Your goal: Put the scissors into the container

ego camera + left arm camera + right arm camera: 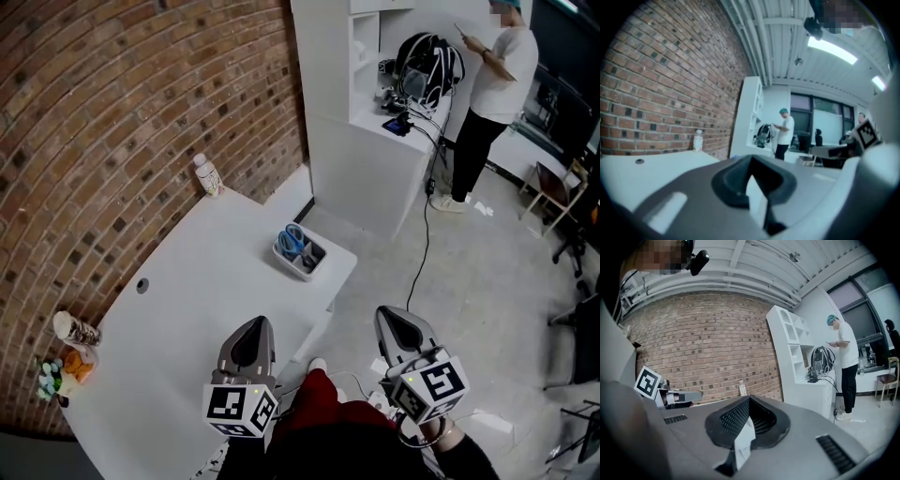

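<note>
**Both grippers closed and empty, scissors in the container**

The left gripper [253,328] hangs over the near edge of the white bench [216,272]. Its jaws are pressed together with nothing between them. The right gripper [401,323] is held just off the bench's near right corner, above the floor [469,272]. Its jaws are likewise together and empty.

At the bench's left edge stands a cup [75,328], with small coloured items beside it too tiny to identify. A round hole [142,285] sits further in. A bottle [207,175] stands at the far edge against the brick wall [112,112].

The container [300,253] rests near the far right corner. The scissors [293,239] lie in it. Only their blue handles show clearly; the blades are hard to make out. In both gripper views the grippers' own bodies fill the lower frame and hide the container.

Past the bench stands a white cabinet [356,159] with a dark backpack [428,61] on its ledge. A cable [422,253] trails down to the floor. A person [497,94] stands at the right, cut off by the top edge.
</note>
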